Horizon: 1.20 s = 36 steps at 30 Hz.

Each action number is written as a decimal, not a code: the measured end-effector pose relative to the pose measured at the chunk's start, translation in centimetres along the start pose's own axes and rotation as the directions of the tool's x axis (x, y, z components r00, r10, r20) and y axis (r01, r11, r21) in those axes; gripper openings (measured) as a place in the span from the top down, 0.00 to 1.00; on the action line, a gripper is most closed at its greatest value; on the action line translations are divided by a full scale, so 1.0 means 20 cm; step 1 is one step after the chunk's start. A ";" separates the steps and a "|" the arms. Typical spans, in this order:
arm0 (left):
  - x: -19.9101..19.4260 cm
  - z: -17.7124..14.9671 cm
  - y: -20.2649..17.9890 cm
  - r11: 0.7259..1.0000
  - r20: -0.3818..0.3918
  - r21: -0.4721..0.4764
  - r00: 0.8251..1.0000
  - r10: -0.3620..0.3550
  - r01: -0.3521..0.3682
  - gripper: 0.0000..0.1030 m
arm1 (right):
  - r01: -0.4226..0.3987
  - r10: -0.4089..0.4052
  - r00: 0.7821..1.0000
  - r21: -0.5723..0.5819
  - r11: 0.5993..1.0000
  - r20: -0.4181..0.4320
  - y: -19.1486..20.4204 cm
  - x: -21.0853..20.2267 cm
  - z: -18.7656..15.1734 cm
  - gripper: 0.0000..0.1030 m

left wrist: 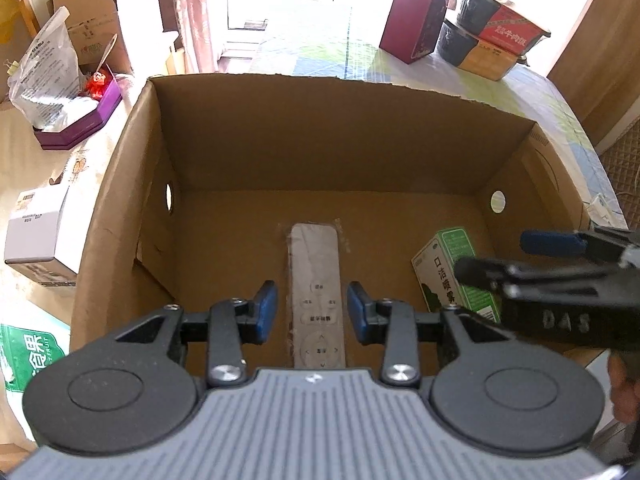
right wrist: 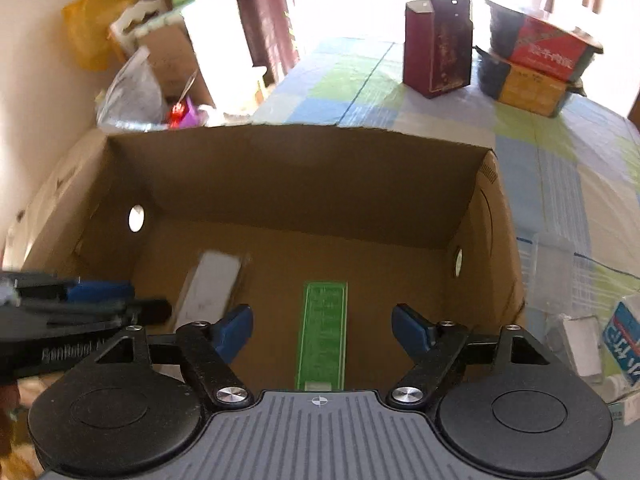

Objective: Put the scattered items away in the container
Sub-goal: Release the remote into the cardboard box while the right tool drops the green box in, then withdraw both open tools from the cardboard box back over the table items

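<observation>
Brown corrugated cardboard fills the left wrist view: an open-topped cardboard box (left wrist: 320,136) is seen from above, with a round hole in each side wall. On the box floor a pale grey remote control (left wrist: 317,292) lies flat, running lengthwise away from the camera, and a green carton (left wrist: 456,268) with printed characters lies near the right-hand wall. The left gripper (left wrist: 312,312) is held over the near end of the remote, its blue fingertips (left wrist: 266,308) spread apart on either side of it without touching; nothing is held. The right gripper (left wrist: 516,256) is seen entering from the right edge above the green carton, one blue-tipped finger over one black one; its opening cannot be judged from this side-on angle. Beyond the box, a dark red carton (left wrist: 416,20) and two stacked food tubs (left wrist: 492,32) stand on a tabletop (left wrist: 320,56) with a checked cover, and a purple tray (left wrist: 80,120) with a plastic bag is noted at left. In the right wrist view the same box is seen, somewhat blurred. The right gripper (right wrist: 322,330) is spread wide and empty, with the green carton (right wrist: 322,336) lying on the box floor between and below its fingertips. The remote control (right wrist: 208,292) lies to the left of the carton, well apart from it. The left gripper (right wrist: 120,300) is seen at the left edge, over the box. Outside the right wall, a blue-and-white packet (right wrist: 624,344) rests on the tabletop (right wrist: 560,160).
</observation>
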<state>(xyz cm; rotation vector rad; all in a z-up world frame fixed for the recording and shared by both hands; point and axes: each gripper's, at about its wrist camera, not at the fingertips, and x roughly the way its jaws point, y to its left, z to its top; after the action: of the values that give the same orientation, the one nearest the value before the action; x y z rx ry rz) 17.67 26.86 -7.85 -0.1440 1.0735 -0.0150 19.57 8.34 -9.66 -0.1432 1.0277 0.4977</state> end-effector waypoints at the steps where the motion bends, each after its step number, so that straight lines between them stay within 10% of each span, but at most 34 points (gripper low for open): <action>1: 0.00 0.00 0.00 1.000 -0.001 -0.001 1.000 0.002 -0.002 0.68 | -0.002 0.002 1.000 -0.009 1.000 -0.008 0.00 -0.01 -0.01 0.20; 36: -0.42 -0.12 -0.33 0.994 0.090 0.067 0.993 0.079 -0.085 0.27 | -0.023 0.023 0.999 -0.018 1.000 0.038 -0.05 -0.49 -0.18 0.20</action>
<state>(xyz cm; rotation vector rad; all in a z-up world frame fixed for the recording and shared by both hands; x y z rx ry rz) 11.90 20.72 -0.77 -0.0357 0.9892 0.0271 13.19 2.95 -3.24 -0.1367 0.9890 0.5285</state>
